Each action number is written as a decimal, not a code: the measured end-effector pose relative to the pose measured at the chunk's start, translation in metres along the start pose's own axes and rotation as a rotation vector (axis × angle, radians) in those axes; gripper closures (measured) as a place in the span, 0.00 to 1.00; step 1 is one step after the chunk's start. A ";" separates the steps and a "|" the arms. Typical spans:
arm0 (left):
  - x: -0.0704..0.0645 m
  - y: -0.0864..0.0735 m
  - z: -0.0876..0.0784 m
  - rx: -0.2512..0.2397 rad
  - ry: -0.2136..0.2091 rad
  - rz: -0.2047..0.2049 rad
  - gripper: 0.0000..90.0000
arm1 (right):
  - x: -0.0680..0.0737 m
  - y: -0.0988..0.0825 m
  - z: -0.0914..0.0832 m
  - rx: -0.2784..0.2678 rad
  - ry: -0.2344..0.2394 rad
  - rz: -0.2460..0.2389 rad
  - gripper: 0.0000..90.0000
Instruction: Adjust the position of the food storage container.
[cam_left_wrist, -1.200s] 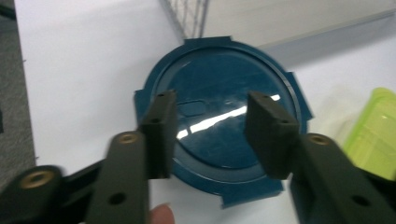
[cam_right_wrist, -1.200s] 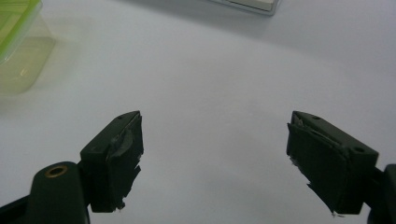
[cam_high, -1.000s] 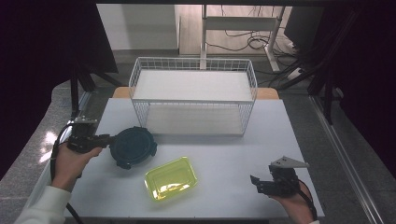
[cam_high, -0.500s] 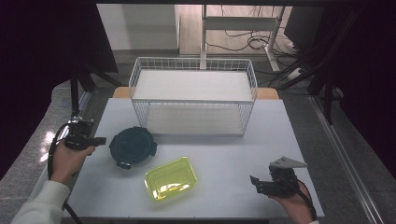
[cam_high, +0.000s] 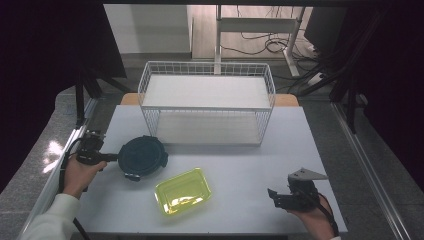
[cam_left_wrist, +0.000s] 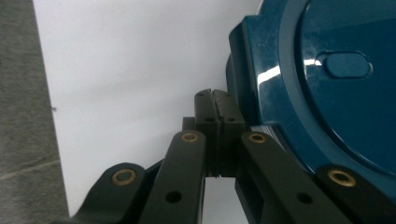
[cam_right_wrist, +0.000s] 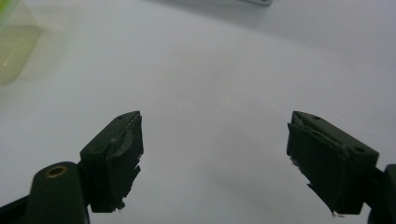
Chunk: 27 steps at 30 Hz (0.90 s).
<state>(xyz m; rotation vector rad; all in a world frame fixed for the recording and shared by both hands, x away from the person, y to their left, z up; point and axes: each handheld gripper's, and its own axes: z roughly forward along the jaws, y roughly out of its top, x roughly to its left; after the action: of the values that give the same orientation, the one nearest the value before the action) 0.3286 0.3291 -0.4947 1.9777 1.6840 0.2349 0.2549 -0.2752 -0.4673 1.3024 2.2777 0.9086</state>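
A round dark teal container (cam_high: 142, 156) with its lid on lies on the white table (cam_high: 240, 165) at the left. My left gripper (cam_high: 111, 158) points at the container's left edge, low over the table. In the left gripper view its jaws are pressed flat together with nothing between them, and its tip (cam_left_wrist: 212, 94) sits right beside the teal container's (cam_left_wrist: 327, 88) side latch. A clear yellow-green tray (cam_high: 182, 191) lies near the table's front middle. My right gripper (cam_high: 274, 196) rests at the front right, open (cam_right_wrist: 215, 154) over bare table.
A white wire rack (cam_high: 207, 105) with two shelves stands across the back of the table. A corner of the yellow-green tray (cam_right_wrist: 11, 44) shows at the upper left of the right gripper view. Black cables trail from both grippers.
My left hand has sunk a little toward the table beside the teal container, and its jaws have closed together. The container, the tray and my right hand have stayed put.
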 end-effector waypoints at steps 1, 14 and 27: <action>0.001 0.001 0.000 -0.008 -0.006 0.006 1.00 | 0.000 0.000 0.000 0.000 -0.001 0.002 0.20; -0.002 -0.001 0.002 -0.015 -0.037 0.011 1.00 | 0.001 0.000 0.001 0.007 -0.002 -0.001 0.21; -0.019 -0.005 0.003 -0.015 -0.057 0.035 1.00 | 0.003 0.001 0.001 0.010 0.000 -0.005 0.20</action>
<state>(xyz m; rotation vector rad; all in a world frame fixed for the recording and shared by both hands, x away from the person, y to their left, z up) 0.3213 0.3103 -0.4958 1.9853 1.6091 0.2005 0.2546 -0.2717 -0.4677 1.2998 2.2875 0.8970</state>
